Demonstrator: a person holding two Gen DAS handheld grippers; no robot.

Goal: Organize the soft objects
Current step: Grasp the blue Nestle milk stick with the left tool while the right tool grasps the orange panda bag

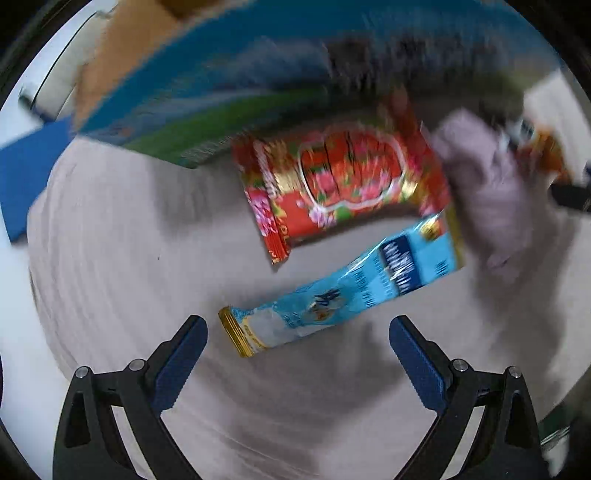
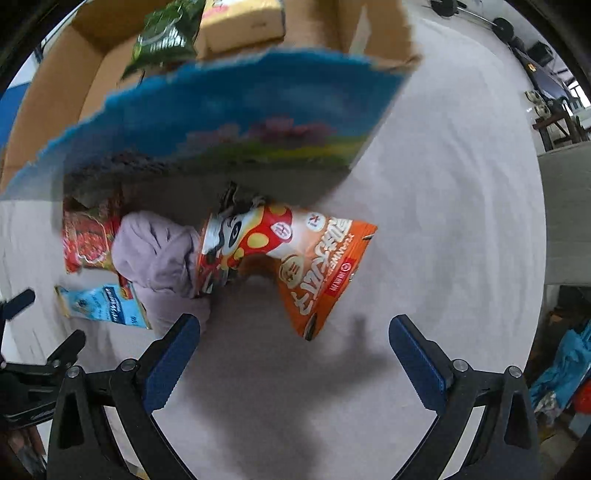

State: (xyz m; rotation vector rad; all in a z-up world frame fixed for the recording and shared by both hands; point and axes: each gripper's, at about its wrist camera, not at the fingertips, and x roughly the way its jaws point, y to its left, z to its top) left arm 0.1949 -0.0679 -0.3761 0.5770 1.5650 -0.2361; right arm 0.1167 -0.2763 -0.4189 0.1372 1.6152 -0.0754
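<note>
My left gripper [image 1: 298, 334] is open just short of a light blue snack packet [image 1: 343, 295] lying on the pale cloth. Beyond it lie a red flowered packet [image 1: 340, 184] and a lilac folded cloth [image 1: 487, 192]. My right gripper [image 2: 294, 334] is open over bare cloth, with an orange snack bag [image 2: 295, 258] a little ahead of its fingers. In the right wrist view the lilac cloth [image 2: 155, 254], the red packet [image 2: 86, 240] and the blue packet [image 2: 103, 306] lie to the left. The left gripper's black fingers [image 2: 70, 345] show at that view's left edge.
A cardboard box with a blue and green printed flap [image 2: 229, 110] stands behind the packets. Inside it are a green bag [image 2: 166, 37] and a small tan carton [image 2: 240, 26]. The box flap [image 1: 184, 85] also fills the top of the left wrist view. Room clutter sits far right [image 2: 561, 110].
</note>
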